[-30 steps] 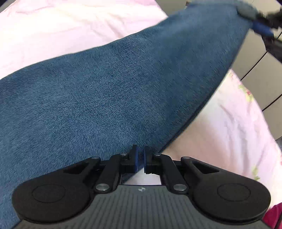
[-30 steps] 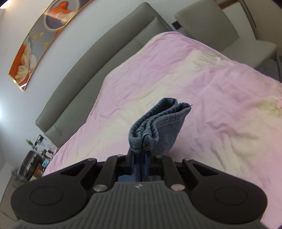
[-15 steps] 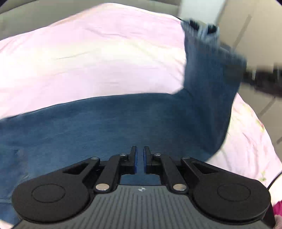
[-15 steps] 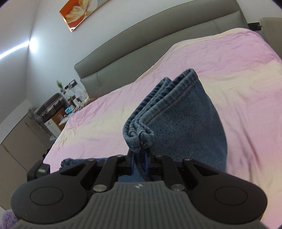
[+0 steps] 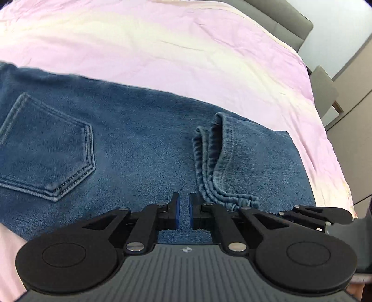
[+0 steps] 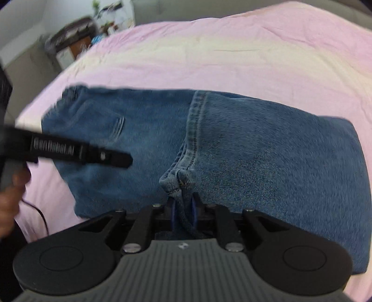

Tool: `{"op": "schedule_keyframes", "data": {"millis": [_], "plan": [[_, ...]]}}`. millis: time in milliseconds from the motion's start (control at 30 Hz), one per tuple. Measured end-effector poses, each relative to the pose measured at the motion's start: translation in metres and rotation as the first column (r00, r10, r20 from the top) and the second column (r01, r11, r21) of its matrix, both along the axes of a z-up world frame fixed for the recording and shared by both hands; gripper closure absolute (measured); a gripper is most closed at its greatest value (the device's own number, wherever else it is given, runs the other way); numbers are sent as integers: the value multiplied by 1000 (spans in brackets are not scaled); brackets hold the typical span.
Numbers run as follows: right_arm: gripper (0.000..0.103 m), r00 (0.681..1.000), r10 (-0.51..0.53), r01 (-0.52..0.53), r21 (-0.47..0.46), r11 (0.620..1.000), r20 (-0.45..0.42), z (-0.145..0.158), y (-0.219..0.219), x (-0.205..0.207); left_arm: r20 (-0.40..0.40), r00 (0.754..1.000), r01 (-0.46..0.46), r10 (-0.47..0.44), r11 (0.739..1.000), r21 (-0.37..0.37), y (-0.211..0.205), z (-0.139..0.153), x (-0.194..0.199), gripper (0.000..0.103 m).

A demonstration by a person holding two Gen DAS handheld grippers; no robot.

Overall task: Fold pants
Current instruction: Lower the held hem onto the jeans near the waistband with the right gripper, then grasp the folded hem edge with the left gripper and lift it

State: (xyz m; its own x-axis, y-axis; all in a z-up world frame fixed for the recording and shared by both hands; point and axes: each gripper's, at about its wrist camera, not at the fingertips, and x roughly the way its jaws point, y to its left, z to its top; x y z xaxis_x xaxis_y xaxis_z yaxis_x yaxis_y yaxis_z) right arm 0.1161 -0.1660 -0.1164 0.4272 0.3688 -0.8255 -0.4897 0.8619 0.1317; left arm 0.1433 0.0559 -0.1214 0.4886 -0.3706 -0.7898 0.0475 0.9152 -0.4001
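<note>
Blue denim pants point(image 5: 139, 144) lie on the pink bedsheet point(image 5: 186, 58), with a back pocket point(image 5: 46, 148) at the left. The leg ends are folded over, their hems point(image 5: 216, 160) resting on the upper part. My right gripper point(image 6: 182, 206) is shut on the leg hems point(image 6: 183, 172) and holds them low over the pants point(image 6: 267, 158). My left gripper point(image 5: 184, 210) is shut and empty, just above the denim beside the hems. It also shows in the right wrist view point(image 6: 81, 153), blurred.
A grey padded headboard point(image 5: 279, 16) is at the far end of the bed. A nightstand with clutter point(image 6: 74, 44) stands beyond the bed's far corner. A hand point(image 6: 9, 197) holds the left gripper at the left edge.
The right gripper has carried the leg hems over and down onto the upper part of the pants. The left gripper has moved left over the seat; the fold now lies flat.
</note>
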Motion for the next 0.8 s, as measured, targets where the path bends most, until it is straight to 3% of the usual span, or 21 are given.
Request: {"op": "schedule_keyframes", "data": {"millis": [67,167,267,333,400,500,633,667,800], "plan": [[68,997,79,-79,-41,996,9,5,10,-5,-27,1000,-11,10,1000,-27,2,-6,4,91],[56,994,110,-109,19,994,-25,22,18,-2,-33,999,-23,21,997,-72,13,-6,1,86],[53,997,65,-64,40,997,-37,31,25,7,-33,999,-43,39,990,-132,20,-6,4,81],[55,998,15,-16,-12,1000,-58,23,30,16,-44,998,-54,47,987,-154,28,-7,3,79],[82,993,-34,31,-25,999,-110,10,33,24,-56,997,-55,46,984,-170,35,-9,2,78],[86,987,-89,93,22,995,-137,5,24,21,-76,997,-45,29,976,-214,34,-14,4,64],[87,990,-58,65,49,997,-129,12,22,8,-90,996,-45,23,969,-244,26,-19,14,56],[88,991,-45,52,47,998,-127,10,23,6,-97,995,-43,20,969,-243,22,-21,18,50],[88,986,-61,73,69,995,-152,-5,22,10,-109,994,-25,6,985,-171,3,-32,28,50]]}}
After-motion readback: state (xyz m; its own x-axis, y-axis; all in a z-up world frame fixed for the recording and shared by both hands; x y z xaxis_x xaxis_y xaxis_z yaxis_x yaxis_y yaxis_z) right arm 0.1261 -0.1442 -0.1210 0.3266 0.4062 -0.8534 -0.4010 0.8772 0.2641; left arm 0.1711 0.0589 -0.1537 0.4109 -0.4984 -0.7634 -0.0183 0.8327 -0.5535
